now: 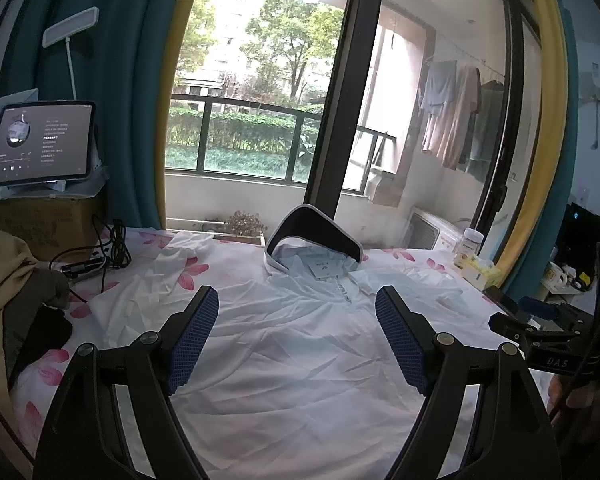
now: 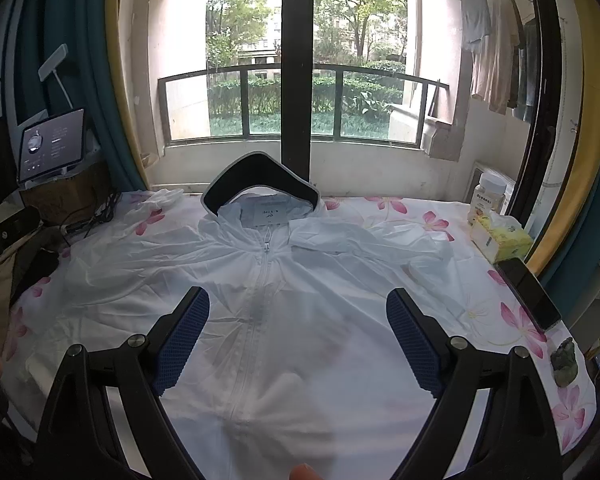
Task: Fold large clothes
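Observation:
A thin white zip-up hooded jacket (image 2: 284,304) lies spread face up on the flowered cloth of the table, hood (image 2: 260,176) with dark lining standing at the far edge. It also shows in the left wrist view (image 1: 292,344). My left gripper (image 1: 296,312) hovers open and empty above the jacket's chest. My right gripper (image 2: 298,312) hovers open and empty above the zipper (image 2: 260,280). The right gripper's body also shows at the right of the left wrist view (image 1: 540,332). Both sleeves lie out to the sides.
A tablet (image 1: 40,144) on a cardboard box and cables (image 1: 108,252) sit at the far left. A jar (image 2: 488,196), a yellow tissue pack (image 2: 500,236), a phone (image 2: 532,296) and a small figurine (image 2: 564,360) line the right edge. Dark clothes (image 1: 28,320) lie at the left.

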Available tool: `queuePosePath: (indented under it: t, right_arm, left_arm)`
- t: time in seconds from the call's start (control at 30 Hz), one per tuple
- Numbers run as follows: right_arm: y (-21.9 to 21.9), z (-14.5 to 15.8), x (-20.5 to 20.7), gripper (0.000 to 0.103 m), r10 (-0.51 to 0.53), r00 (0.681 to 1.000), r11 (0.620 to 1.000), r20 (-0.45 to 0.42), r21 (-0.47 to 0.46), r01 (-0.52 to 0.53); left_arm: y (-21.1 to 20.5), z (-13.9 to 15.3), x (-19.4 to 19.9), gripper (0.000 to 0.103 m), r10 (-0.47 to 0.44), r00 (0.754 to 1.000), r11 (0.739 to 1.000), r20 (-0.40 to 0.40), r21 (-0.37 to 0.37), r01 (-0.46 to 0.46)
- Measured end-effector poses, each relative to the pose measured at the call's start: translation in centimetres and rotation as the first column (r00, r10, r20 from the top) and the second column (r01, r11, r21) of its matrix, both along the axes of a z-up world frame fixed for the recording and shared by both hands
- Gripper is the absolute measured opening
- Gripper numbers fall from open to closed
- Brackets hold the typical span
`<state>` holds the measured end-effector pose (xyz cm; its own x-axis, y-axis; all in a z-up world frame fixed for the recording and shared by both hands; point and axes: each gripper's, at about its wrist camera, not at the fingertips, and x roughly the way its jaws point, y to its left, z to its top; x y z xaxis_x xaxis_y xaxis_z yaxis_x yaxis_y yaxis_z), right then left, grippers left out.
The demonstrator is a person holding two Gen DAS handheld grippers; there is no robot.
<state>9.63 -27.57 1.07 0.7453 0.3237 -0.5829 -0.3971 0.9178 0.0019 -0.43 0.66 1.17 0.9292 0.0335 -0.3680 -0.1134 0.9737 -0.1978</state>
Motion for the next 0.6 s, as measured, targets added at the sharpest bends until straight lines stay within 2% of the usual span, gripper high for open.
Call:
queuePosePath:
  t: [0.33,0.6]
  right_arm:
    - [0.6,-0.3,0.7,0.09,0.004,1.0,1.0,-0.013,-0.008,-0.005]
    - [0.7,-1.4,2.8,0.09,-0.009,0.999,1.0,-0.044,-0.024,0.008]
  left_arm:
    - [0.2,-0.4,1.1,0.083,0.001,1.0,1.0,-0.019,0.005,-0.001]
    - [0.6,-1.4,3.9,0.083,-0.004,0.998,1.0,-0.066,0.015,0.005]
